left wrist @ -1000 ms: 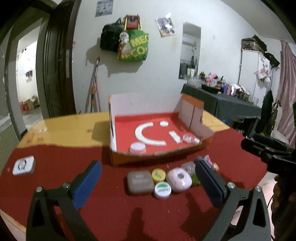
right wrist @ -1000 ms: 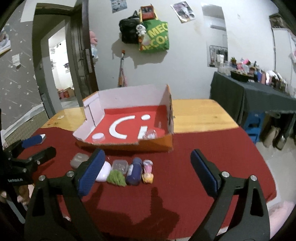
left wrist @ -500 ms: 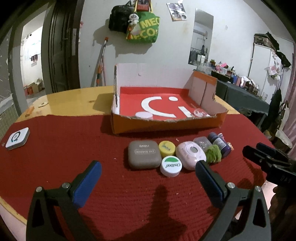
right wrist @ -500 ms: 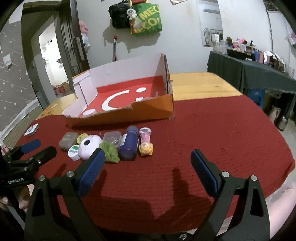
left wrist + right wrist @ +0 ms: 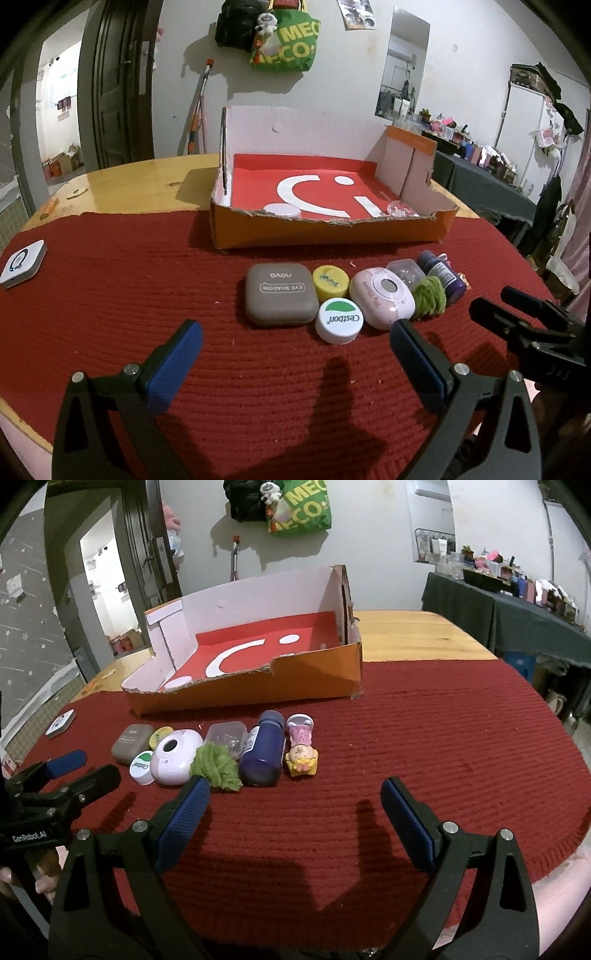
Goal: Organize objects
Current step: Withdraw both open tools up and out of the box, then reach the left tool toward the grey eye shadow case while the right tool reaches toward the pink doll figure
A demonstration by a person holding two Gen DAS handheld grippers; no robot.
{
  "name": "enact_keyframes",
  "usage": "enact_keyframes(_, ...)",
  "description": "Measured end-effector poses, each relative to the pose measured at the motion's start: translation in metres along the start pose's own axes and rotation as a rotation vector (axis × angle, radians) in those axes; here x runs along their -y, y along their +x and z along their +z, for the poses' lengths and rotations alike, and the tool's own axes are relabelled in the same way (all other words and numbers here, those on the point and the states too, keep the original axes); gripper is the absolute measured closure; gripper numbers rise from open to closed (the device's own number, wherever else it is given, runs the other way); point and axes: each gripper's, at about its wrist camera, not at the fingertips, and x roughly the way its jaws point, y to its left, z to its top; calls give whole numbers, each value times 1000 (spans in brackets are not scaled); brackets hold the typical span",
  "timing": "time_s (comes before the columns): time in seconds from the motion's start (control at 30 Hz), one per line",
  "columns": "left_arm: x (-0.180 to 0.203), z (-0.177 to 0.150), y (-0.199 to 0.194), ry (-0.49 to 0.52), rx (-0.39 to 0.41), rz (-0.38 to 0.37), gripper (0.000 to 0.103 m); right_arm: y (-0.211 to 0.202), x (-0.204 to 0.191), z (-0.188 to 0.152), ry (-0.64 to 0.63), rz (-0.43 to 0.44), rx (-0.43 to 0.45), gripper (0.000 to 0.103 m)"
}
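Lying in a row on the red surface (image 5: 110,302) at 12 o'clock of the left gripper (image 5: 295,350): grey case (image 5: 280,295), white cap (image 5: 339,325), pink case (image 5: 380,297). Spread wide, empty, touching nothing. Likewise wide and empty on the right gripper (image 5: 295,805), green tuft (image 5: 216,768) just beyond its 10 o'clock fingers (image 5: 184,819).

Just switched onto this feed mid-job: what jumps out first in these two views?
The torn orange cardboard box with a red floor and white smiley print sits at the back of the dark red woven mat. In front of it runs a tight row of small items, from the grey eye shadow case to the pink and yellow doll figurine. Both grippers hover empty, jaws open.
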Motion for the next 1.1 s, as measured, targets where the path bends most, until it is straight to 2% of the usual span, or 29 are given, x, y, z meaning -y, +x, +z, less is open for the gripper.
enact_keyframes(0.17,-6,7,1,-2,-7,-2,0,0,-1,8,-11,-2,10,8)
enact_keyframes(0.4,-19,22,13,8,-56,9,0,2,3,26,-47,-55,16,8)
enact_keyframes(0.77,-28,32,39,62,-150,6,0,20,25,35,-38,-112,-65,8)
enact_keyframes(1.1,-29,35,49,94,-180,7,0,33,26,34,-67,-114,-125,8)
